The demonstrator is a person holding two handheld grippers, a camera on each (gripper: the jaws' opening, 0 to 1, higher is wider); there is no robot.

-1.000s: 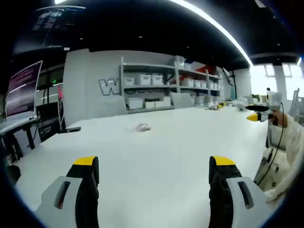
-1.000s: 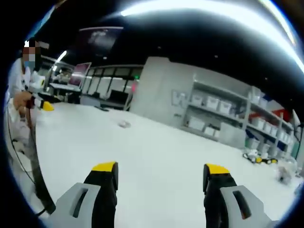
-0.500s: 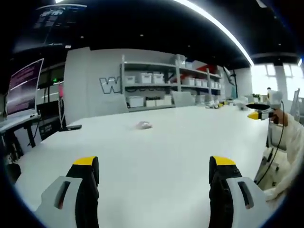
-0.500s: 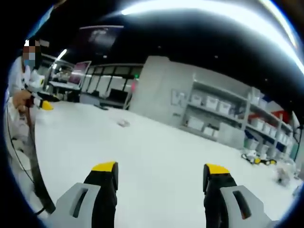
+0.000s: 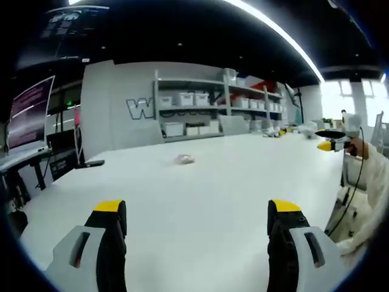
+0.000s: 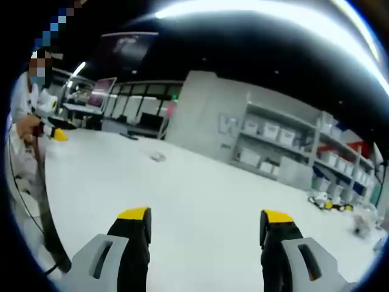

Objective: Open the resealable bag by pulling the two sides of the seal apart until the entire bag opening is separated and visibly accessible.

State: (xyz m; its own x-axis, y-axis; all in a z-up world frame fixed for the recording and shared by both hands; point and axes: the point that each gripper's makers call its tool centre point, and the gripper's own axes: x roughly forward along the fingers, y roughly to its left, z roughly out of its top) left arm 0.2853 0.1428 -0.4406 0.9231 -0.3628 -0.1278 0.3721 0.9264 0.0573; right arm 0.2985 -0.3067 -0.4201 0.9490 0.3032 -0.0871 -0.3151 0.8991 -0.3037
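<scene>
Across both views spread a wide white table, bare but for one small thing far off. Behind it, along a grey wall, stood shelves stacked with white bins, seen again in the right gripper view. At the table's left end sat a monitor glowing purple. A person in a white coat stood at the right edge of the left gripper view, and showed at the left edge of the right gripper view, holding something yellow-tipped.

Low over the table, the left gripper had its jaws spread wide with nothing between them. The right gripper likewise stood wide apart and held nothing.

Farthest and smallest, the bag lay on the table, well apart from both grippers; in the right gripper view it was a pale speck, too small to tell whether its seal was parted.
</scene>
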